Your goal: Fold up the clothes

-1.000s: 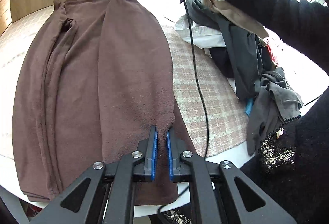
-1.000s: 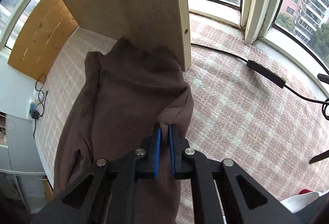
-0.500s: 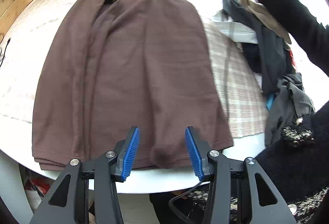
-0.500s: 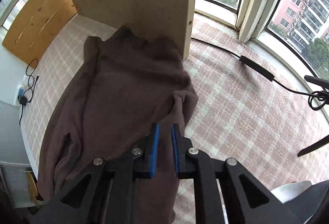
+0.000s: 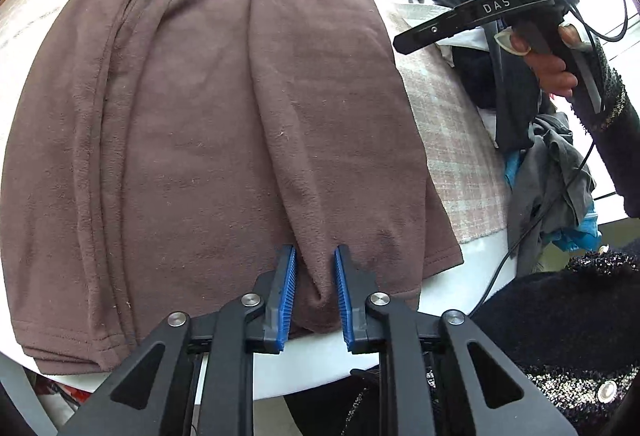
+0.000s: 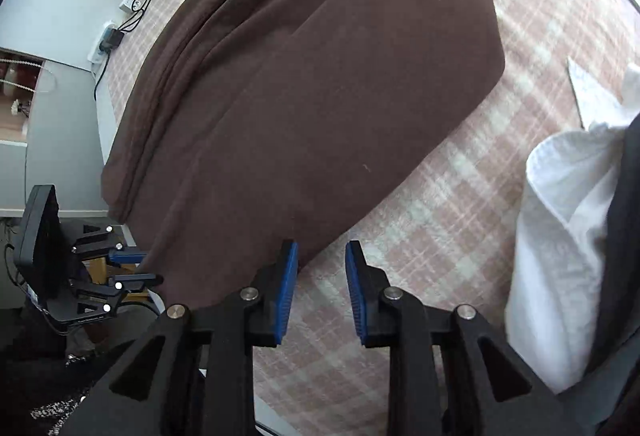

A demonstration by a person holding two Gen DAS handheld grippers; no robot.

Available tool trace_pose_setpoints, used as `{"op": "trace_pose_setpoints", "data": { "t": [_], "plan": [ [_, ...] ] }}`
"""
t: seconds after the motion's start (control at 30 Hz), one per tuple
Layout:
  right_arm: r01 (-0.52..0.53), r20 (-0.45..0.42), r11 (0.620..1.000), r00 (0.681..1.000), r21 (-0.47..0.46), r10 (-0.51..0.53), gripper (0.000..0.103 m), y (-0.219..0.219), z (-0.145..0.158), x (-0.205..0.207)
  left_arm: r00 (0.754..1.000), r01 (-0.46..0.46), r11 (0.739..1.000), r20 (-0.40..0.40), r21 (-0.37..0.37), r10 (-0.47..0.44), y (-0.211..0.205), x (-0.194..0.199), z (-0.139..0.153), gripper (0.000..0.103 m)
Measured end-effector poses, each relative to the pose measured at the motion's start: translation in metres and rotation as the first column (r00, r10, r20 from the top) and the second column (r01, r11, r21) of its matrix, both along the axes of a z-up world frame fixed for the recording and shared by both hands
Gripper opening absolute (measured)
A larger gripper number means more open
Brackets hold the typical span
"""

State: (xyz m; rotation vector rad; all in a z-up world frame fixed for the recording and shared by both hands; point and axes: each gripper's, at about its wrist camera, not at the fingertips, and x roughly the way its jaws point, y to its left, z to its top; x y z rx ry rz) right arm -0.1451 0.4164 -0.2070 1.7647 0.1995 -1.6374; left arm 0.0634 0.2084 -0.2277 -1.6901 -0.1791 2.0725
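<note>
Since 1 s ago the pinched corner has been let go by the right gripper (image 6: 320, 276), now drawn back w/ jaws parted wide over the pink-and-cream plaid cloth (image 6: 460, 204), nothing held. The left gripper (image 5: 315, 284), shut on the hem then, is seen part-open, blue ribbed pads astride a raised fold of the brown fleece garment (image 5: 208, 108) at its near hem; whether the fold is pinched can't be told. The garment is laid flat on the cloth-covered table, long axis running away from the left cam, hem nearest, soft nap, lengthwise creases. A pile of grey, white & blue clothes (image 5: 552, 172) is heaped to its right.
</note>
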Motion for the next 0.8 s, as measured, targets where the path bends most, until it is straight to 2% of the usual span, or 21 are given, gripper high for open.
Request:
{"op": "trace_pose_setpoints", "data": {
  "t": [0.13, 0.23, 0.27, 0.33, 0.4, 0.47, 0.5, 0.57, 0.63, 0.73, 0.8],
  "plan": [
    [0.057, 0.044, 0.998, 0.997, -0.027, -0.056, 0.024, -0.002, -0.012, 0.007, 1.000, 0.005, 1.000, 0.003, 0.030, -0.005, -0.004, -0.002, 0.000, 0.015],
    [0.079, 0.006, 0.996, 0.997, -0.031, -0.078, 0.022, -0.001, -0.008, 0.009, 1.000, -0.001, 0.999, 0.005, 0.050, 0.000, -0.005, -0.004, 0.001, 0.010],
    [0.082, -0.012, 0.996, 0.997, -0.034, -0.083, 0.008, 0.000, -0.005, 0.009, 1.000, -0.004, 0.998, 0.004, 0.056, 0.003, -0.006, -0.005, 0.004, 0.008],
    [0.089, -0.046, 0.995, 0.995, -0.038, -0.091, 0.004, 0.002, 0.001, 0.010, 1.000, -0.012, 0.996, -0.018, 0.085, 0.014, -0.008, -0.005, 0.012, 0.005],
    [0.096, -0.081, 0.994, 0.992, -0.043, -0.099, 0.003, 0.003, 0.007, 0.011, 0.999, -0.034, 0.996, -0.037, 0.086, 0.037, -0.011, -0.004, 0.016, 0.008],
    [0.102, -0.116, 0.994, 0.987, -0.047, -0.107, 0.003, 0.005, 0.012, 0.012, 0.999, -0.042, 0.999, -0.030, 0.012, 0.043, -0.010, -0.005, 0.008, 0.024],
    [0.102, -0.140, 0.995, 0.985, -0.018, -0.104, 0.003, 0.002, 0.011, 0.013, 0.999, -0.045, 0.999, -0.020, -0.008, 0.045, -0.010, -0.005, 0.004, 0.027],
    [0.079, -0.184, 0.996, 0.980, 0.029, -0.072, 0.003, -0.009, 0.005, 0.012, 0.998, -0.061, 0.998, -0.014, -0.028, 0.061, -0.013, -0.003, 0.001, 0.032],
    [0.067, -0.197, 0.997, 0.979, 0.046, -0.057, 0.002, -0.014, 0.004, 0.015, 0.996, -0.086, 0.995, -0.038, -0.044, 0.084, -0.014, 0.002, 0.009, 0.032],
    [0.040, -0.183, 0.998, 0.983, 0.043, -0.031, 0.003, -0.015, 0.009, 0.019, 0.992, -0.068, 0.995, -0.111, -0.074, 0.060, 0.002, 0.014, 0.033, 0.033],
    [0.084, -0.180, 0.996, 0.980, 0.006, -0.081, 0.005, -0.006, 0.020, 0.008, 0.991, -0.025, 0.999, -0.132, -0.038, 0.019, 0.022, 0.018, 0.042, 0.038]
  ]
}}
